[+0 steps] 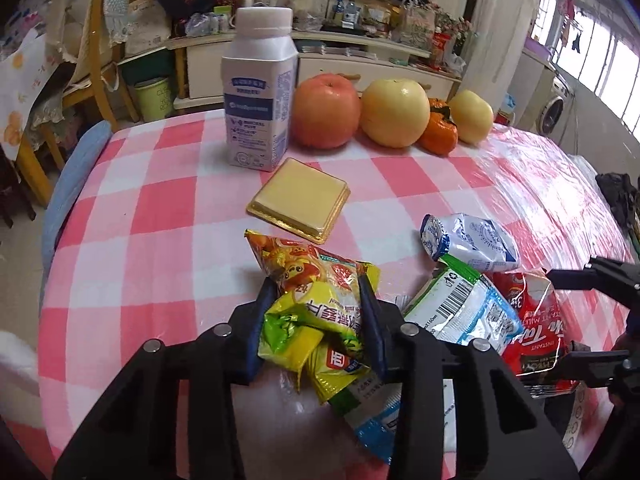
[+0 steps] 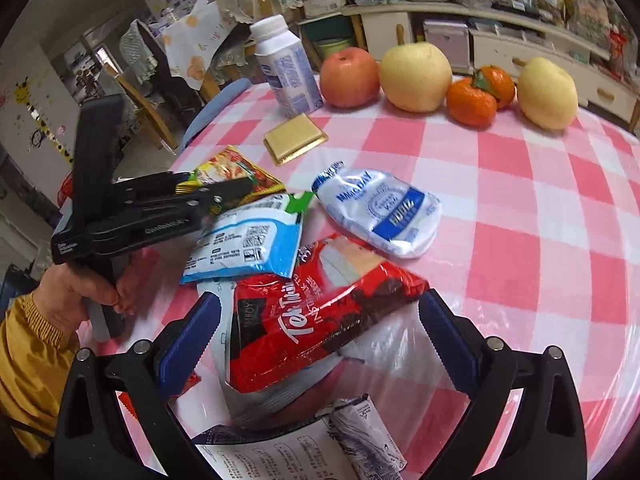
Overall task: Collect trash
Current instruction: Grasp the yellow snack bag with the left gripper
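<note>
With the left gripper point(image 1: 318, 312) already clamped on the yellow snack wrapper point(image 1: 316, 288) at the near-left edge of the trash pile on the desk point(image 1: 160, 216), lift straight up and slowly, checking that the crumpled foil does not slip and that the blue-and-white packet point(image 1: 460, 312) beside it is not dragged along. Meanwhile keep the right gripper point(image 2: 316, 344) wide, jaws either side of the red packet point(image 2: 320, 312) but not yet pressing, then lower and close across its middle.

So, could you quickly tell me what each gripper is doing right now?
Left gripper: closed on the yellow snack wrapper.
Right gripper: open, with the red packet between its fingers, not gripped.
</note>
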`<action>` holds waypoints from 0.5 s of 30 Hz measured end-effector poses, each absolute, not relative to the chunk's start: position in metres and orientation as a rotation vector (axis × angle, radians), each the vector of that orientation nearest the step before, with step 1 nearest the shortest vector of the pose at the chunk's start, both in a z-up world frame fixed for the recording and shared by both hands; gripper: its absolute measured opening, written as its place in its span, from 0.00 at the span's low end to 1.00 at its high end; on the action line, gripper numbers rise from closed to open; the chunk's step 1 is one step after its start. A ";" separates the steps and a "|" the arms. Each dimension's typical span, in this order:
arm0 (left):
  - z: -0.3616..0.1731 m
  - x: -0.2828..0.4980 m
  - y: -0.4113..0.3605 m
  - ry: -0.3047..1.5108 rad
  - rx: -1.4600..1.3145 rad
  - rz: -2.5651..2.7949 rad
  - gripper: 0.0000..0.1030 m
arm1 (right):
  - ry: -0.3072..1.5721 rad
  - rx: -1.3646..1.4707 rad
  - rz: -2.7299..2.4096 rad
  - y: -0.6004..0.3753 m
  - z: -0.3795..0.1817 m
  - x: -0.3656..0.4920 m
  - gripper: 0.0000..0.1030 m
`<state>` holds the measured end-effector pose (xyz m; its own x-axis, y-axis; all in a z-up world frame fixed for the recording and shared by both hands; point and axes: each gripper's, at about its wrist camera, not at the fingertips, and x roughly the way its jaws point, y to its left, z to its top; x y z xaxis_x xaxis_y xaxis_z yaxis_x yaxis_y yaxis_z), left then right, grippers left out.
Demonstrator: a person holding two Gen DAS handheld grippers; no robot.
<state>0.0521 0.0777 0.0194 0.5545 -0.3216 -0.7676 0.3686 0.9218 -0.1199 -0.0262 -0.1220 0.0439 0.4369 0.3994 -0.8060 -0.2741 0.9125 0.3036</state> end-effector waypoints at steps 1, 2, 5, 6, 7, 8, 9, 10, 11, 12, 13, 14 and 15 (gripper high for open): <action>0.020 0.050 0.079 0.891 0.048 -0.401 0.40 | 1.046 0.138 0.417 -0.122 0.042 -0.026 0.95; 0.021 0.047 0.082 0.886 0.036 -0.394 0.40 | 1.054 0.144 0.419 -0.123 0.041 -0.026 0.95; 0.025 0.039 0.087 0.876 0.007 -0.383 0.39 | 1.055 0.171 0.442 -0.122 0.041 -0.027 0.95; 0.027 0.035 0.089 0.871 -0.001 -0.379 0.39 | 1.050 0.182 0.452 -0.121 0.041 -0.028 0.95; 0.028 0.033 0.090 0.869 -0.008 -0.378 0.39 | 1.041 0.195 0.458 -0.121 0.042 -0.028 0.94; 0.031 0.029 0.092 0.865 -0.019 -0.376 0.39 | 1.033 0.206 0.458 -0.119 0.044 -0.028 0.94; 0.033 0.027 0.092 0.861 -0.024 -0.373 0.39 | 1.029 0.216 0.459 -0.120 0.044 -0.028 0.93; 0.036 0.024 0.093 0.856 -0.028 -0.370 0.39 | 1.026 0.227 0.459 -0.121 0.044 -0.028 0.91; 0.040 0.020 0.095 0.849 -0.037 -0.369 0.39 | 1.027 0.237 0.455 -0.122 0.043 -0.027 0.83; 0.042 0.018 0.097 0.847 -0.044 -0.371 0.39 | 1.030 0.254 0.451 -0.124 0.042 -0.027 0.75; 0.045 0.014 0.099 0.843 -0.050 -0.368 0.39 | 1.032 0.269 0.451 -0.126 0.041 -0.026 0.71; 0.048 0.011 0.100 0.839 -0.057 -0.362 0.39 | 1.029 0.285 0.448 -0.129 0.040 -0.026 0.66; 0.050 0.008 0.101 0.837 -0.064 -0.361 0.39 | 1.027 0.289 0.447 -0.130 0.040 -0.026 0.61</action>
<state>0.0082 0.1008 0.0499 0.6124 -0.3376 -0.7148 0.2877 0.9374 -0.1963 -0.0260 -0.1300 0.0400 0.4393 0.4866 -0.7552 -0.2212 0.8733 0.4340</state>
